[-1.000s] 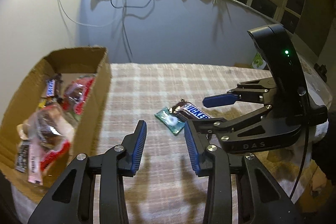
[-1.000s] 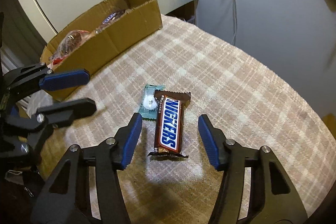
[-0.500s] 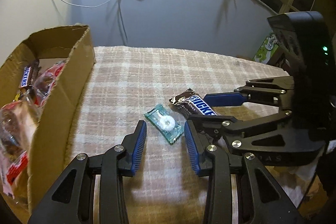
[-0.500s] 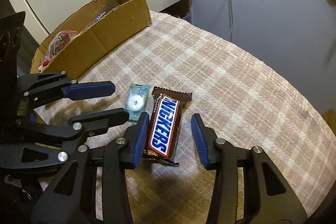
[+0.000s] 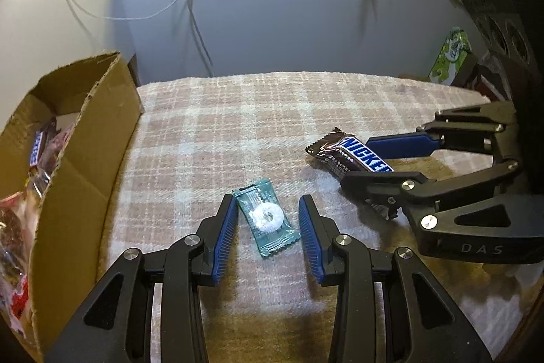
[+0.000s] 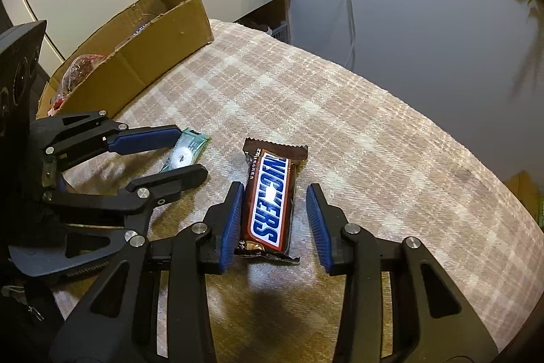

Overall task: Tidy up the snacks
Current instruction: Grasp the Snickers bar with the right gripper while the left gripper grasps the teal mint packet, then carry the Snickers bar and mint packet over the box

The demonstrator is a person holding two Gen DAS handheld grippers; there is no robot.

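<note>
A green wrapped mint (image 5: 267, 220) lies flat on the checked tablecloth, between the open fingers of my left gripper (image 5: 268, 225). A brown Snickers bar (image 6: 270, 203) lies beside it, between the open fingers of my right gripper (image 6: 275, 220). The left finger pad (image 6: 233, 223) of the right gripper stands close against the bar's side. The mint (image 6: 185, 152) and the left gripper (image 6: 180, 155) also show in the right wrist view. The bar (image 5: 353, 155) and the right gripper (image 5: 380, 159) show in the left wrist view.
An open cardboard box (image 5: 85, 138) with several wrapped snacks stands at the table's left edge, also in the right wrist view (image 6: 153, 39). The round table (image 6: 374, 142) ends near a wall with hanging cables. A green packet (image 5: 450, 56) stands at the far right.
Both grippers have moved forward and down. The mint now lies between the left fingers and the Snickers bar lies deeper between the right fingers. Both stay open.
</note>
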